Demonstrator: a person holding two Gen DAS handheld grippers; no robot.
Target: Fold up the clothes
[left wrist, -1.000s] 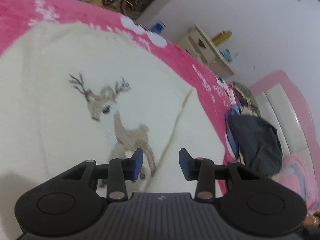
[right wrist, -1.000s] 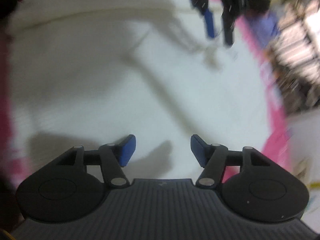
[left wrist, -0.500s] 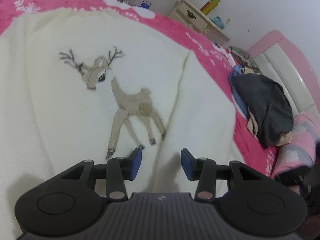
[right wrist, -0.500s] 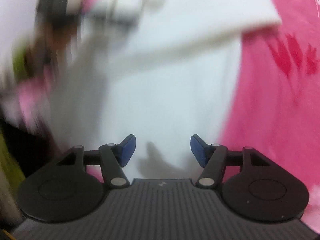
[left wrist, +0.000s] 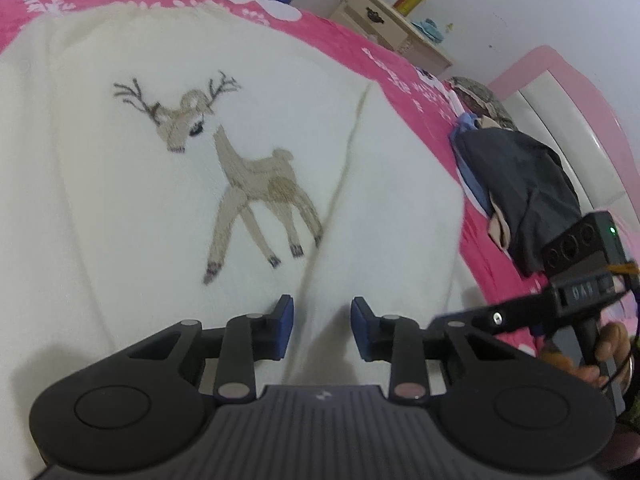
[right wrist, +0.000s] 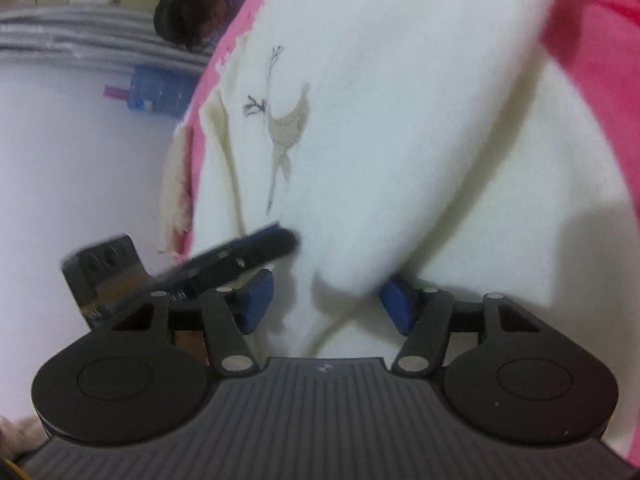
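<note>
hovering left gripper [left wrist: 322, 330] (jaws apart) | sweater [left wrist: 160, 200] hem edge | right gripper [right wrist: 326, 306] parted

Other claw [left wrist: 580, 296] seemingly lettered "DAB"; blurred.

The left wrist view sits low and close over a cream fleece sweater with an embroidered deer [left wrist: 248, 176], looking along its own blue-padded fingers [left wrist: 285, 330] across a pink bedspread [left wrist: 400, 76] toward a cream bedside cabinet [left wrist: 384, 28] and a white wall. The right wrist view, also close to the sweater [right wrist: 400, 120], faces roughly crosswise. Both share the deer motif [right wrist: 286, 128], and each catches the other tool: the right gripper [left wrist: 480, 318] at the left view's right edge, the left gripper [right wrist: 256, 248] at lower left in the right view.
</note>
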